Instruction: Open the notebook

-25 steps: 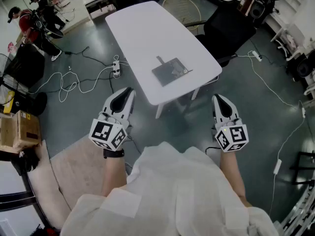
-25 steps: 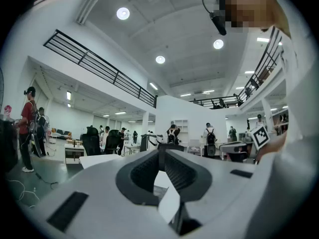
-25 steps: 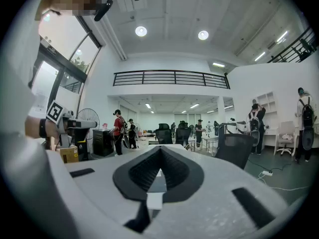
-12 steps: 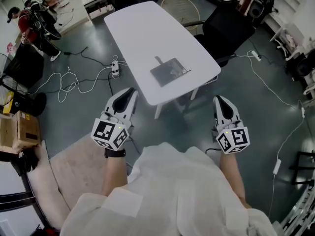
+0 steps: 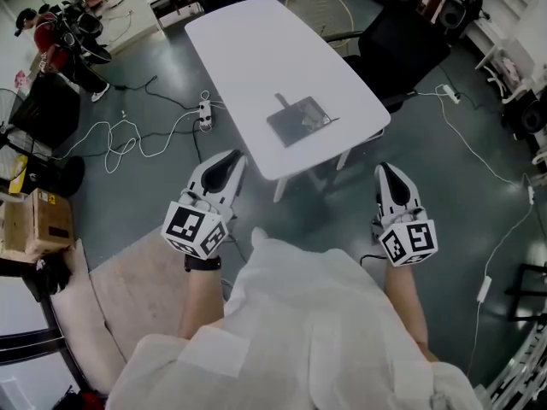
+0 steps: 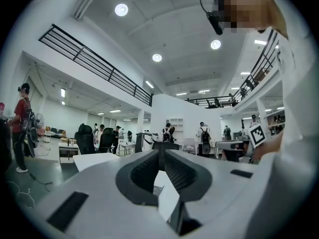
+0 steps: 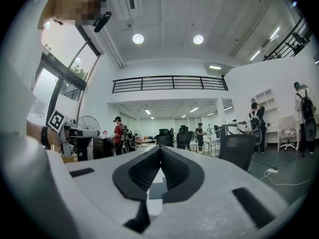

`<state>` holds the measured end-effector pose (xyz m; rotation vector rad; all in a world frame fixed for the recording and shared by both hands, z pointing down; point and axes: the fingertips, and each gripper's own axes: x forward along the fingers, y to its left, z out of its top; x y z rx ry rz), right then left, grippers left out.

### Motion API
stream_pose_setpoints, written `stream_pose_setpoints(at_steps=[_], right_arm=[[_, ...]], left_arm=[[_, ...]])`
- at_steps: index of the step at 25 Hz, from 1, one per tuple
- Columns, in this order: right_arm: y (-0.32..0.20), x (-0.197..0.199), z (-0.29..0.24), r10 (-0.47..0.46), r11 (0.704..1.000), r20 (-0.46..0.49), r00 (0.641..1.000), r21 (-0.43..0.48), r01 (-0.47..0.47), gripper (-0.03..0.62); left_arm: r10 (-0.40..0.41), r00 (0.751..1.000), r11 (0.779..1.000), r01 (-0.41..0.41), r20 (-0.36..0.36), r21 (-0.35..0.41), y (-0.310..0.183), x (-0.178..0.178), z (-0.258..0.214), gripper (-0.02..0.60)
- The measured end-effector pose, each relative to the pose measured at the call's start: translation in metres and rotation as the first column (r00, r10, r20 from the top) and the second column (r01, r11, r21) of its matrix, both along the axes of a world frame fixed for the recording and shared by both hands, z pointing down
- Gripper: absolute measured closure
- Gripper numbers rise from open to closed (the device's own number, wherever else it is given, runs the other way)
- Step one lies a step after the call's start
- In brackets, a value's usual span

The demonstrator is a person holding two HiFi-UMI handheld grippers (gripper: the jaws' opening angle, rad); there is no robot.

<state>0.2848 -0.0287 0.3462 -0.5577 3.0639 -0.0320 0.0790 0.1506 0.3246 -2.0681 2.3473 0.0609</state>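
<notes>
A closed grey notebook (image 5: 299,120) lies near the front edge of a white table (image 5: 248,49), with a dark strap sticking out from its far side. I stand a step back from the table and hold both grippers level in front of me, short of its edge. My left gripper (image 5: 226,164) is shut with nothing in it, its jaws meeting in the left gripper view (image 6: 160,152). To the right of the table's near corner, my right gripper (image 5: 386,172) is also shut and empty, jaws closed in the right gripper view (image 7: 160,152). Neither touches the notebook.
A black office chair (image 5: 397,49) stands at the table's right side and a round-backed chair (image 5: 318,8) at its far end. Cables and a power strip (image 5: 203,112) lie on the floor at left. A beige rug (image 5: 128,293) and a cardboard box (image 5: 30,225) are nearby. People stand far left.
The table and notebook have slid slightly in the head view, and my left gripper has edged a little toward the table. Both grippers stay shut and empty.
</notes>
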Motion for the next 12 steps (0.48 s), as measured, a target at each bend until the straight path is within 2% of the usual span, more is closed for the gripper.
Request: stream_pose_setpoints(at_steps=[6, 12], right_arm=[[-0.011, -0.030, 0.001, 0.026, 1.000, -0.006, 1.000, 0.002, -0.026, 0.589], [-0.046, -0.088, -0.005, 0.116, 0.993, 0.024, 0.993, 0.000, -0.116, 0.589]], left_arm=[[0.036, 0.999, 0.999, -0.037, -0.009, -0.002, -0.023, -0.029, -0.002, 0.546], [0.128, 0.992, 0.991, -0.128, 0.005, 0.033, -0.064, -0.098, 0.000, 0.546]])
